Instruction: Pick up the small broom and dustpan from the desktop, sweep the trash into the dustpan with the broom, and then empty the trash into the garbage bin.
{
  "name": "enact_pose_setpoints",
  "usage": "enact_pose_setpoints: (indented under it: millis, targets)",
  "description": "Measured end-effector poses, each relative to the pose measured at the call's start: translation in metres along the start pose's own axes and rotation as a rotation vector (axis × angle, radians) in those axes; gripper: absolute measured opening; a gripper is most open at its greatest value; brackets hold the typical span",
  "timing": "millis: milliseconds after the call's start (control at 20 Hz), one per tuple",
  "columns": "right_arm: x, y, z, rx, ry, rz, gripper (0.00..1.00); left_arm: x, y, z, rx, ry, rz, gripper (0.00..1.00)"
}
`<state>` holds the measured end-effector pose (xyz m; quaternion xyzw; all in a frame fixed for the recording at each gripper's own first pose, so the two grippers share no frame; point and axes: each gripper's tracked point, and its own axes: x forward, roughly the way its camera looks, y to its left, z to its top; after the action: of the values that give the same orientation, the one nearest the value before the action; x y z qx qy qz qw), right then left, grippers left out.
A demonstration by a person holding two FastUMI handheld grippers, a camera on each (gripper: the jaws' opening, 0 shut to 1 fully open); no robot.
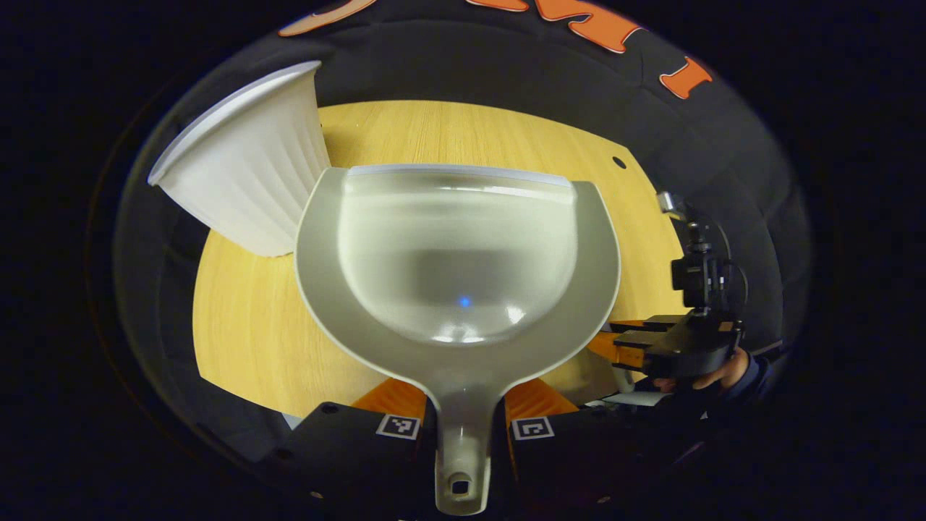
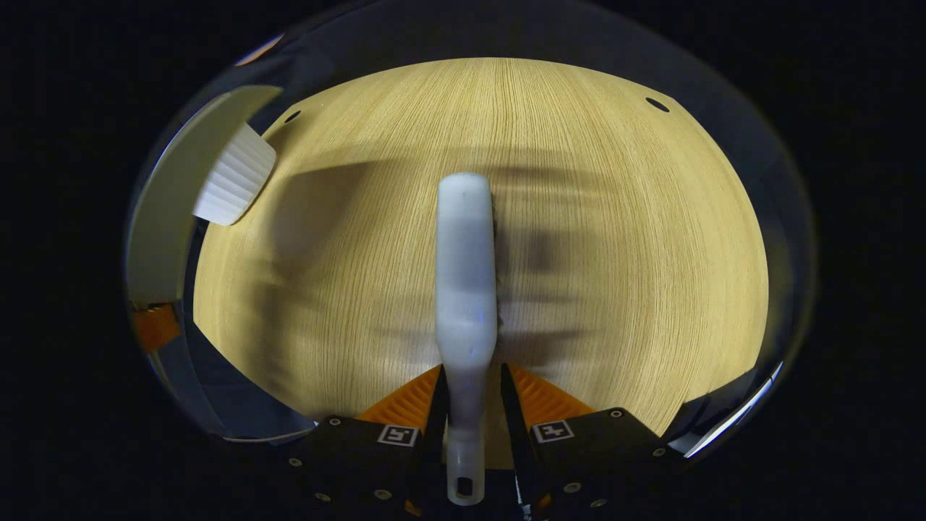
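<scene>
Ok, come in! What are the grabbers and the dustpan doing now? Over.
Left gripper shut on dustpan handle. Right gripper shut on broom. Dustpan looks empty. White bin beside dustpan; no trash seen on table.

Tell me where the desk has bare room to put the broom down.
In the right gripper view, bare wood runs either side of the broom and beyond its tip toward the desk's far edge. The far left corner is crowded: the white bin stands there, with the dustpan held close beside it.

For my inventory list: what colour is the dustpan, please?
Light grey, with a clear, see-through hood; the dustpan shows best in the left gripper view.
</scene>
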<state>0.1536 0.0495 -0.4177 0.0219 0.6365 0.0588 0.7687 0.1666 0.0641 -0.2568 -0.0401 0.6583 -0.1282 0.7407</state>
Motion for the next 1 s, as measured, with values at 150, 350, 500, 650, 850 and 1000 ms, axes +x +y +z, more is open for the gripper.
enact_pose_setpoints:
  millis: [150,350,500,650,850,1000]
  targets:
    - [0.001,0.002,-0.004,-0.003,0.010,0.001,0.45,0.039,0.000,-0.015,-0.041,0.061,0.018,0.32]
    - [0.000,0.004,-0.005,-0.007,0.018,0.008,0.46,0.065,-0.003,-0.023,-0.008,0.113,0.054,0.32]
    - [-0.001,0.005,-0.006,-0.002,0.016,0.012,0.46,0.069,-0.005,-0.023,0.006,0.128,0.046,0.32]
    - [-0.003,0.006,-0.005,0.010,0.015,0.013,0.46,0.077,-0.005,-0.023,0.009,0.134,0.045,0.32]
    - [-0.003,0.006,-0.007,0.020,0.015,0.011,0.46,0.092,-0.011,-0.036,0.046,0.144,0.087,0.33]
    - [-0.004,0.006,-0.006,0.023,0.009,0.010,0.46,0.094,-0.011,-0.041,0.034,0.156,0.076,0.35]
